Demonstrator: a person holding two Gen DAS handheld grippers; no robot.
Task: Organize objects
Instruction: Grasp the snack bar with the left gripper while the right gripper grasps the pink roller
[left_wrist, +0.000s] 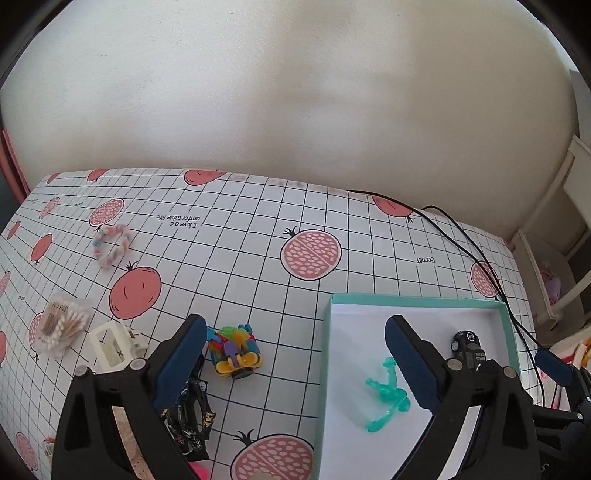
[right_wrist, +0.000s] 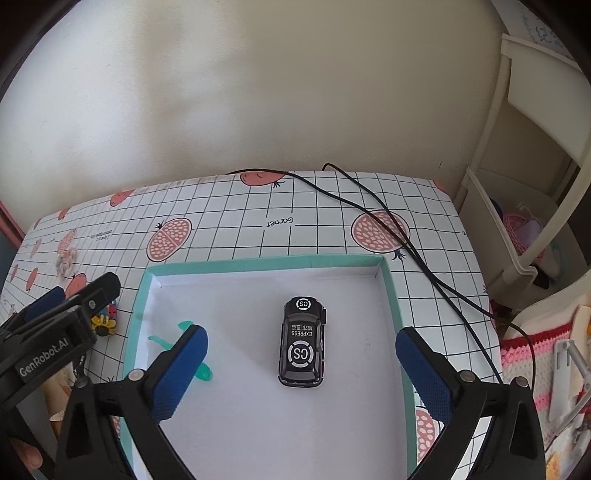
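Observation:
A teal-rimmed white box (left_wrist: 327, 354) (right_wrist: 258, 264) lies on the table at the right. Inside it rest a black toy car (right_wrist: 303, 341) (left_wrist: 466, 347) and a translucent green figure (left_wrist: 388, 397) (right_wrist: 166, 341). My left gripper (left_wrist: 295, 354) is open, straddling the box's left wall, with nothing between its fingers. A colourful block toy (left_wrist: 236, 350) (right_wrist: 105, 321) sits on the table just inside its left finger. My right gripper (right_wrist: 301, 363) is open above the box, the car lying between its fingers untouched. The left gripper (right_wrist: 79, 299) also shows at the left of the right wrist view.
A pastel braided ring (left_wrist: 110, 245), a bag of cotton swabs (left_wrist: 61, 328), a white plastic piece (left_wrist: 110, 349) and a black patterned item (left_wrist: 190, 413) lie at the left. Black cables (right_wrist: 388, 221) cross the far right of the table. A white shelf (right_wrist: 517, 206) stands right of the table.

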